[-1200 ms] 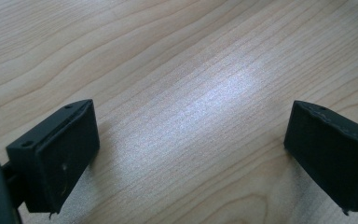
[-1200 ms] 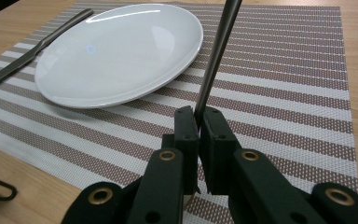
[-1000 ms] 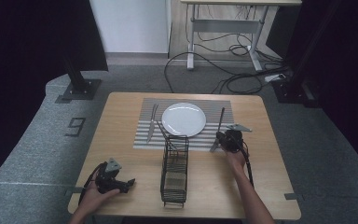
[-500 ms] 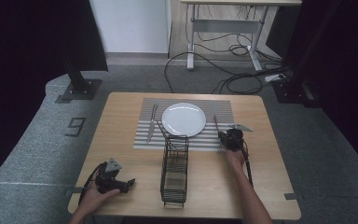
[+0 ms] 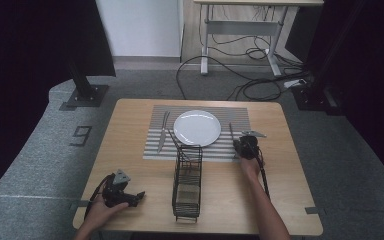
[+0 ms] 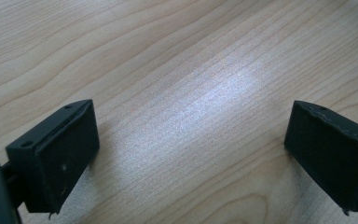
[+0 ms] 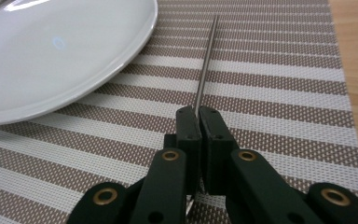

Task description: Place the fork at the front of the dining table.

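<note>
Gripping: right gripper [image 7: 198, 122] has its jaws clenched on a thin metal utensil [image 7: 207, 63], probably a knife, edge-on.
Utensil place: centre of the right gripper view, lying on the striped placemat [image 7: 279, 93], just right of the white plate [image 7: 51, 51].
Left gripper [image 5: 130, 197]: lower left of the high view, jaws released, wide apart over bare counter [image 6: 177, 70].
Wire rack [image 5: 187, 182]: lower centre, between the grippers.

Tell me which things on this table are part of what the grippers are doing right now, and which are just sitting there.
In the job:
- right gripper, shut on the thin metal utensil
- striped placemat under the utensil

Lying about:
- white plate
- two pieces of cutlery left of the plate
- wire rack
- left gripper, open over bare table
</note>
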Tool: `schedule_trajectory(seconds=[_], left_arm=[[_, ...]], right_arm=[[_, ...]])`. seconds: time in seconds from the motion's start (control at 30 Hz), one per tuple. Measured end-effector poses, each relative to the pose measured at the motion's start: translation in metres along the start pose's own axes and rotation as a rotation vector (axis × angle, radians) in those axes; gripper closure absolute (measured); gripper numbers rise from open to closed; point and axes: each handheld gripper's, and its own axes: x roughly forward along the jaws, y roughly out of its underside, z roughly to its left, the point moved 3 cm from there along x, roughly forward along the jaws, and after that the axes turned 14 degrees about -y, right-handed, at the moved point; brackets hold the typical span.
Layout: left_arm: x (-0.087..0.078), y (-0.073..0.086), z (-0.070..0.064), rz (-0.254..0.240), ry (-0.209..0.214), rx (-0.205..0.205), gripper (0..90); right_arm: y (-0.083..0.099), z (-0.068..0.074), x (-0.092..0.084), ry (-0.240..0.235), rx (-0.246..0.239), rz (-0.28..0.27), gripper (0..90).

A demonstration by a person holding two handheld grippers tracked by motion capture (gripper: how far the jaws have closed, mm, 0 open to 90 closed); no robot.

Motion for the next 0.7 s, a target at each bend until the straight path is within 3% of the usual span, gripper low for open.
schedule_trajectory(seconds=[0.23,0.33,0.7], left_arm=[[0.000,0.000,0.000,0.000,0.000,0.000,2.7],[0.000,0.000,0.000,0.000,0.000,0.000,2.8],[0.000,0.000,0.000,0.001,0.001,-0.001,2.6]], right_arm=[[-0.003,0.001,0.005,0.018,-0.020,0.005,86.0],[-0.003,0.001,0.005,0.003,-0.026,0.005,78.6],[-0.002,0.001,-0.015,-0.024,-0.018,0.001,77.5]])
